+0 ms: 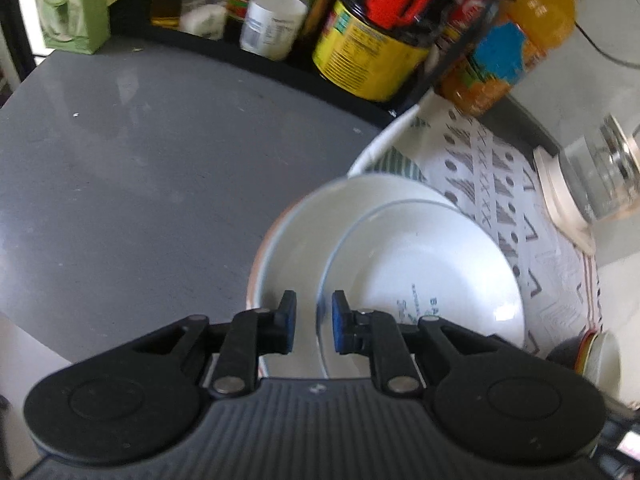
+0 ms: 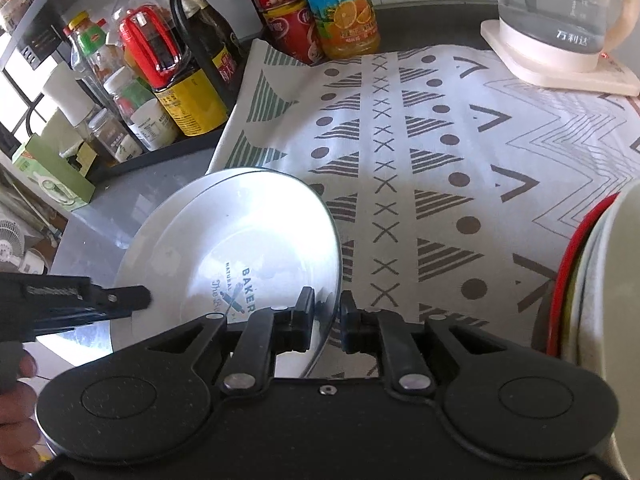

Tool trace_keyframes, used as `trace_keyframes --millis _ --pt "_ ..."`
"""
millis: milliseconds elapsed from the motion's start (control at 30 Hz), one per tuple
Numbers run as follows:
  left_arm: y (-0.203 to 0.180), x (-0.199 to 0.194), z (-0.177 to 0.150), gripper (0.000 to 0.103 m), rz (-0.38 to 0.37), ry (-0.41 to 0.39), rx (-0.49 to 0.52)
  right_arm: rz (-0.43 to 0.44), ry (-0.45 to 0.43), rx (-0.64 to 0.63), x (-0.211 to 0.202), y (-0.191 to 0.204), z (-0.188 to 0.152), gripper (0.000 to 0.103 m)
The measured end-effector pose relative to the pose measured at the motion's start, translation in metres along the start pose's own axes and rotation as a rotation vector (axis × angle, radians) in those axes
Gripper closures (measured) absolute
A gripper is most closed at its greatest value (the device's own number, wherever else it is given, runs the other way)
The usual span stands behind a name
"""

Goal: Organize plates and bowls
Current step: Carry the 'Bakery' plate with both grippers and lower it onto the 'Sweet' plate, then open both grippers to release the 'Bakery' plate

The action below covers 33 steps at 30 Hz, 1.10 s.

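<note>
A white plate [image 1: 432,272] printed with "BAKER" lies tilted inside a larger white plate [image 1: 296,248] with a pinkish rim. My left gripper [image 1: 314,322] straddles the near rim of the printed plate, jaws a small gap apart. In the right wrist view my right gripper [image 2: 326,320] has its jaws either side of the right rim of the same printed plate [image 2: 224,248], with a narrow gap showing. The other gripper's finger [image 2: 120,298] reaches in at the plate's left edge. A stack of bowls with red and cream rims [image 2: 592,280] stands at the right edge.
A patterned cloth [image 2: 440,160] covers the counter's right part; bare grey counter [image 1: 140,160] lies to the left. Sauce bottles and jars [image 2: 176,80] crowd a black rack behind. A glass kettle [image 2: 560,12] stands on its base at back right. A green box [image 1: 72,4] is far left.
</note>
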State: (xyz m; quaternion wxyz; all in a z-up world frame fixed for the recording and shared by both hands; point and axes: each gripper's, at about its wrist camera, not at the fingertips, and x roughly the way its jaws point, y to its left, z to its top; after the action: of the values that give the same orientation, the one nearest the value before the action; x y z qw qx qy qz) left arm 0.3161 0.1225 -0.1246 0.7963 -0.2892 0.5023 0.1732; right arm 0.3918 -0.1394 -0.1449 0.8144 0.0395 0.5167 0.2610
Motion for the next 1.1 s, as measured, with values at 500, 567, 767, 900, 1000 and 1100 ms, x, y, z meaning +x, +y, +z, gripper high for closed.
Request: trace_keyframes --millis 500,567,767,900,1000,1100 --pt "0.031 -0.029 0.010 0.054 0.045 -0.093 -0.041 -0.018 0.015 0.066 0.009 -0.005 -0.004 0.068" --pt "0.032 -0.024 0.007 0.054 0.028 -0.082 -0.048 -0.012 0.021 0.076 0.008 -0.006 -0.005 0.068" --pt "0.025 -0.007 0.002 0.054 -0.001 -0.037 -0.067 0.022 0.015 0.084 -0.001 -0.005 -0.007 0.068" --pt "0.020 0.001 0.001 0.055 0.022 -0.030 -0.054 0.034 0.008 0.074 -0.006 -0.004 -0.008 0.071" --pt "0.021 0.003 0.000 0.064 0.000 -0.033 -0.069 0.030 0.008 0.079 -0.007 -0.007 -0.008 0.077" --pt "0.019 0.002 0.001 0.071 -0.005 -0.046 -0.050 0.037 0.008 0.085 -0.006 -0.009 -0.009 0.078"
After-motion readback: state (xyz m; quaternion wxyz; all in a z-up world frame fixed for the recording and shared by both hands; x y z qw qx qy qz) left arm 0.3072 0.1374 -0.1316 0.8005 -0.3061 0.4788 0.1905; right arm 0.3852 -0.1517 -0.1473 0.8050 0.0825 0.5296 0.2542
